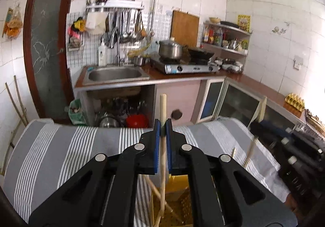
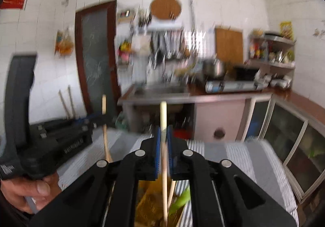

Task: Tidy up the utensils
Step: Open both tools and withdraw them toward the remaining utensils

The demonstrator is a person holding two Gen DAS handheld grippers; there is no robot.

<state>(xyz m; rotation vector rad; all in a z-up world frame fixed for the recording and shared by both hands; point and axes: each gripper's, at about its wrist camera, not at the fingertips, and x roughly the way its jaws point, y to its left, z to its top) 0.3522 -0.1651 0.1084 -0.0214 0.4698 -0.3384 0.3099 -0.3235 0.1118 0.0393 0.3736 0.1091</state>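
My left gripper is shut on a pale wooden chopstick that stands nearly upright, its lower end down in a yellow perforated holder. Other sticks lean inside that holder. In the blurred right wrist view my right gripper is shut on a second wooden chopstick, also upright over the yellow holder, where a green utensil lies. The left gripper shows at the left there, held by a hand, with its chopstick upright.
The holder stands on a grey-and-white striped cloth. Beyond are a sink, a gas stove with a steel pot, open under-sink shelves with pans, and glass-door cabinets at the right. Two more sticks stand right of the left gripper.
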